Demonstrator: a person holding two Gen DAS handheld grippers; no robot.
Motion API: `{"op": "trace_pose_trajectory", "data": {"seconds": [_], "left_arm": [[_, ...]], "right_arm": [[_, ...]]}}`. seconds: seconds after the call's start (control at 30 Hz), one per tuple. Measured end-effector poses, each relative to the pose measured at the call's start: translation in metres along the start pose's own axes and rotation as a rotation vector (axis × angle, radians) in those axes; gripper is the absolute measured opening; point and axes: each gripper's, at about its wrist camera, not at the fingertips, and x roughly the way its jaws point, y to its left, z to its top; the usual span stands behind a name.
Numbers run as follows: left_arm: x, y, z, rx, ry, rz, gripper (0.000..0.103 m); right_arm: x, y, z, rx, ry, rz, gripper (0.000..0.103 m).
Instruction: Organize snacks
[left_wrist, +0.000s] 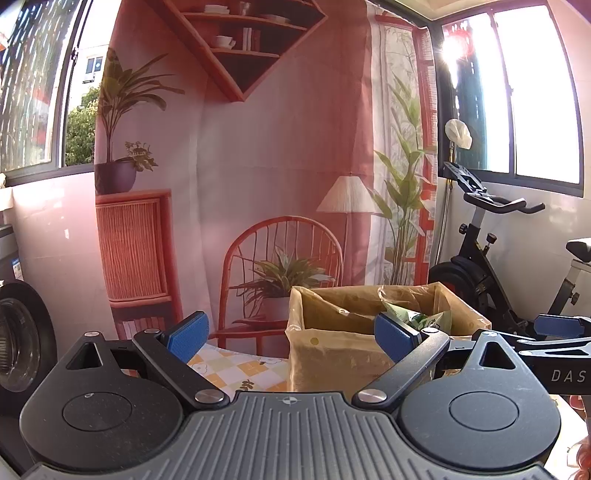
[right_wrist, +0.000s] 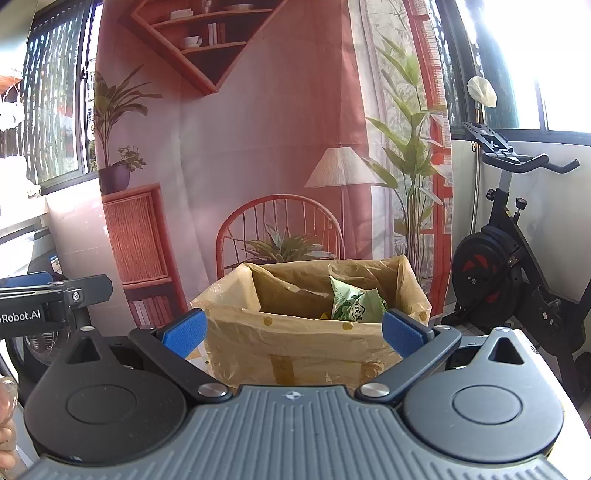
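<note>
Sitting inside a cardboard box (right_wrist: 295, 339) lined with a yellowish plastic bag, a green snack packet (right_wrist: 354, 301) pokes up above the rim toward the box's far right side. From the right gripper (right_wrist: 293, 334), the box stands straight ahead, framed between its two blue fingertips (right_wrist: 183, 332), and the packet lies just beyond and slightly inward of the right-side fingertip. That gripper's jaws are spread wide and hold nothing.

From the left gripper (left_wrist: 291, 338), the same box (left_wrist: 332, 354) sits ahead and to the right, its near corner between the fingers. The green packet (left_wrist: 424, 317) shows only partly there, peeking from behind the right-side fingertip (left_wrist: 395, 338). This gripper's jaws are also spread wide and empty. The right gripper's arm (left_wrist: 554, 332) reaches in at the far right edge of this view, beside the box.

Under the box lies a tablecloth (left_wrist: 236, 369) in orange, yellow and white checks. Behind it hangs a printed backdrop (right_wrist: 258, 147) showing a red chair, shelves, a lamp and potted plants. An exercise bike (right_wrist: 517, 266) stands off to the right, by a bright window (left_wrist: 535, 92).
</note>
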Motion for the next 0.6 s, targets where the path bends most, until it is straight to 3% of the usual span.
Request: {"op": "trace_pose_trajectory", "data": {"seconds": [0.6], "left_arm": [[0.0003, 0.0006, 0.0001, -0.011, 0.019, 0.001, 0.097]], "right_arm": [[-0.0043, 0.001, 0.0004, -0.006, -0.015, 0.005, 0.103]]}}
